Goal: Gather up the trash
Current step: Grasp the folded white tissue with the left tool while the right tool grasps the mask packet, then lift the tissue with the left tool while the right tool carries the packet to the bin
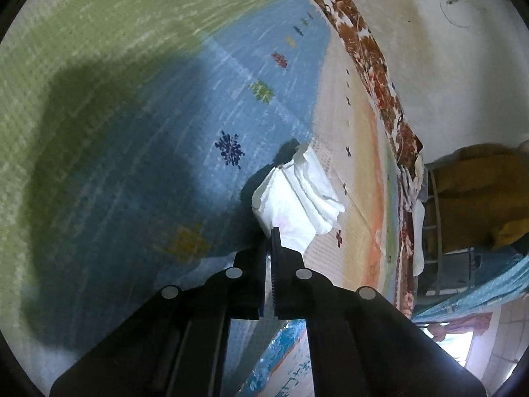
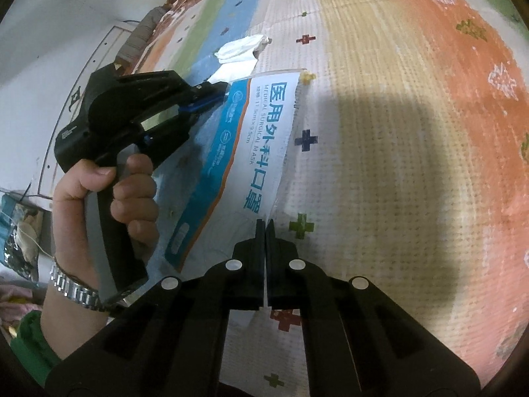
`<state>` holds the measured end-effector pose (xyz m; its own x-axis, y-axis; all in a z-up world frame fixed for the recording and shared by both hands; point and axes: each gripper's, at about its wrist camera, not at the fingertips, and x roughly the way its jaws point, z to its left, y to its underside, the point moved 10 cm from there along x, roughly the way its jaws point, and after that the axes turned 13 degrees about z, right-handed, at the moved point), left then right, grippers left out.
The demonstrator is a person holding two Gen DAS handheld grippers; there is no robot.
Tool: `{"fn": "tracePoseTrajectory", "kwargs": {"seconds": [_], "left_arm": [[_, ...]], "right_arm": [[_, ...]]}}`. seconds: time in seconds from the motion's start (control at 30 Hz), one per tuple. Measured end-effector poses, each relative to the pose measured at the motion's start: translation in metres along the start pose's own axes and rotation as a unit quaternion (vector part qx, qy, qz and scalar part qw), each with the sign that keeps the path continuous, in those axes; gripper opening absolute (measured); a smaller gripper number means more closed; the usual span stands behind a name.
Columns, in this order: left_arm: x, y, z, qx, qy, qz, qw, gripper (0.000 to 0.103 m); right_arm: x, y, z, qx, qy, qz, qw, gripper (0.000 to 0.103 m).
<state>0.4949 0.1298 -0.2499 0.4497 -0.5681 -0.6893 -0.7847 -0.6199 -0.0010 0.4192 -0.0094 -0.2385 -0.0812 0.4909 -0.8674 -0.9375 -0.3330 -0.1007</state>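
While both tools point down at a striped, woven mat (image 2: 380,106) patterned with small crosses, each has something thin pinched between its pads. The left hand-held gripper (image 1: 273,231) has its jaws together on the near edge of a crumpled white tissue (image 1: 297,195), which lies on the mat where the blue stripe meets the pale one and casts a dark shadow to its left. In the right wrist view the same tool appears from the side, gripped by the person's left hand (image 2: 109,195), a metal watch (image 2: 74,289) on the wrist and a green sleeve (image 2: 31,347) below it; its tips reach the tissue (image 2: 239,49) just beyond the far end of the packet. The right hand-held gripper (image 2: 265,223) is clamped on the lower corner of a flat plastic surgical mask packet (image 2: 244,145), white with a blue band and blue printed characters. The packet lies lengthwise on the mat, stretching away from the right tool towards the tissue, with part of its printed surface also showing at the bottom of the left wrist view (image 1: 281,357). A brown floral cloth (image 1: 370,66) borders the mat's far edge, against a pale wall (image 1: 446,82).
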Motion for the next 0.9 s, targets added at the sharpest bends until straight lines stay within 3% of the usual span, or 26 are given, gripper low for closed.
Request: {"fn": "tracePoseTrajectory", "kwargs": {"seconds": [0.33,0.5,0.7,0.9], "left_arm": [[-0.044,0.005,-0.030,0.067,-0.040,-0.025,0.9967,0.002],[-0.066,0.020,-0.041,0.108,-0.093,-0.030,0.9893,0.002],[-0.101,0.038,-0.051,0.119,-0.115,-0.045,0.9852,0.002],[-0.129,0.066,-0.066,0.160,-0.157,-0.060,0.9727,0.002]], "right_arm": [[-0.018,0.005,0.004,-0.031,0.031,-0.013,0.999,0.000],[-0.037,0.008,0.014,-0.049,0.043,-0.025,0.998,0.000],[-0.064,0.015,0.029,-0.081,0.065,-0.048,0.993,0.000],[-0.089,0.025,0.039,-0.113,0.104,-0.069,0.986,0.000]]}}
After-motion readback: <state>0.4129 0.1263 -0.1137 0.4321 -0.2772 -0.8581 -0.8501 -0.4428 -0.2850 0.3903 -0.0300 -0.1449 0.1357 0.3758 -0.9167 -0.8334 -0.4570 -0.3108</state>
